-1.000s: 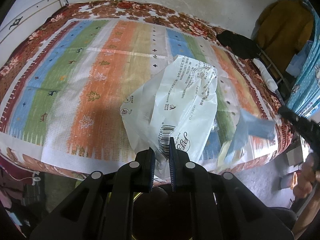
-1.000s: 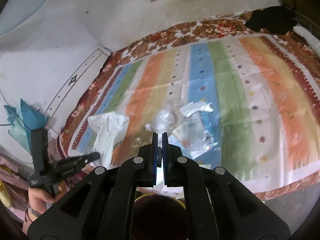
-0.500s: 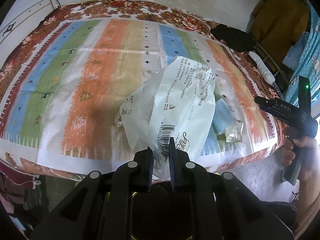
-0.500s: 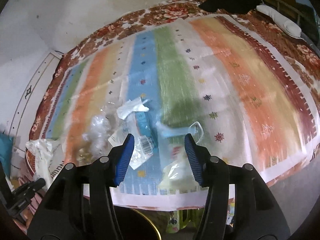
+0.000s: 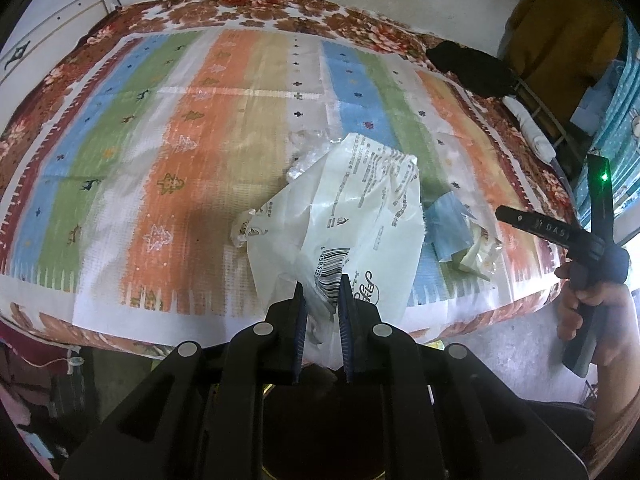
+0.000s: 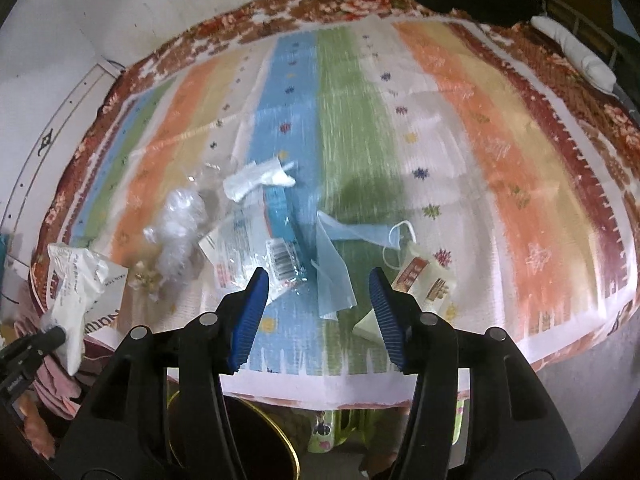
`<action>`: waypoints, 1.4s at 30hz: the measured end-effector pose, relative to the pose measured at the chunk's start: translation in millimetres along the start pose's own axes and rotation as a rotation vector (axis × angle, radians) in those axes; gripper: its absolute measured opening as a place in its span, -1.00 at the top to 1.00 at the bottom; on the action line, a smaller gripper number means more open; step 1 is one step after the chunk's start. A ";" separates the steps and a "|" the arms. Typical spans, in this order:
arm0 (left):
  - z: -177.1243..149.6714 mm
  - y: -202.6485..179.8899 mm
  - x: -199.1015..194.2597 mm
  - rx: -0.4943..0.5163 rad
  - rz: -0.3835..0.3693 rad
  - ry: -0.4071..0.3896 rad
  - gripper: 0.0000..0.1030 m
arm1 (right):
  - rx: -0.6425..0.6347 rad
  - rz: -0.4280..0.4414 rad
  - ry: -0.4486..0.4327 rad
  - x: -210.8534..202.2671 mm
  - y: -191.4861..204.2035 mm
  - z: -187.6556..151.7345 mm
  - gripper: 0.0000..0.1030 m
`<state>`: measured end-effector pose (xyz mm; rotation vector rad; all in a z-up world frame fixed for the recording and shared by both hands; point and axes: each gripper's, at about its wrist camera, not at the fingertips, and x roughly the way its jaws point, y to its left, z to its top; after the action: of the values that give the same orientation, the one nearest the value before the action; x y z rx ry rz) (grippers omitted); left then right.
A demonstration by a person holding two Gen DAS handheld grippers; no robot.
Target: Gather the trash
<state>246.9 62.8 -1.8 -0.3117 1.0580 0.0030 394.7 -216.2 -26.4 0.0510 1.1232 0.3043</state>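
Keep left gripper (image 5: 322,300) clamped on white bag (image 5: 352,216). With right gripper (image 6: 316,292) spread apart, lower onto blue mask (image 6: 334,256) at 12 o'clock; pinch midsection.

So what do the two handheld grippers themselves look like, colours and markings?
Both are black plastic with round silver rivets. The right gripper has ridged blue finger pads; the left gripper has thin dark-blue pads. Seen from outside, one carries white lettering and a green light.

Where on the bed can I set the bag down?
Bare cloth: the orange and cream stripes right of the mask, and the far half toward the wall. Crowded: the near-left, wrappers and crumpled plastic beside the bag.
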 end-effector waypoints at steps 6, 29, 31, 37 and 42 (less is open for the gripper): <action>9.7 7.0 11.8 0.010 0.031 0.016 0.75 | -0.035 -0.056 0.060 35.4 5.3 2.8 0.04; 12.8 12.4 -7.6 -0.007 -0.010 -0.026 0.76 | -0.070 0.029 0.026 23.9 19.2 0.2 0.99; 10.1 12.4 -12.0 -0.017 -0.018 -0.033 0.76 | -0.076 0.041 -0.001 9.4 22.4 -3.1 0.99; 0.2 9.4 -25.0 -0.047 -0.051 -0.060 0.77 | -0.091 0.068 -0.070 -27.3 28.6 -10.9 0.99; -8.8 4.3 -34.9 -0.046 -0.063 -0.078 0.77 | -0.106 0.099 -0.099 -48.2 33.0 -23.6 0.99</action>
<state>221.5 69.8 23.0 -0.3832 0.9714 -0.0169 347.5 -200.1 12.0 0.0280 1.0065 0.4450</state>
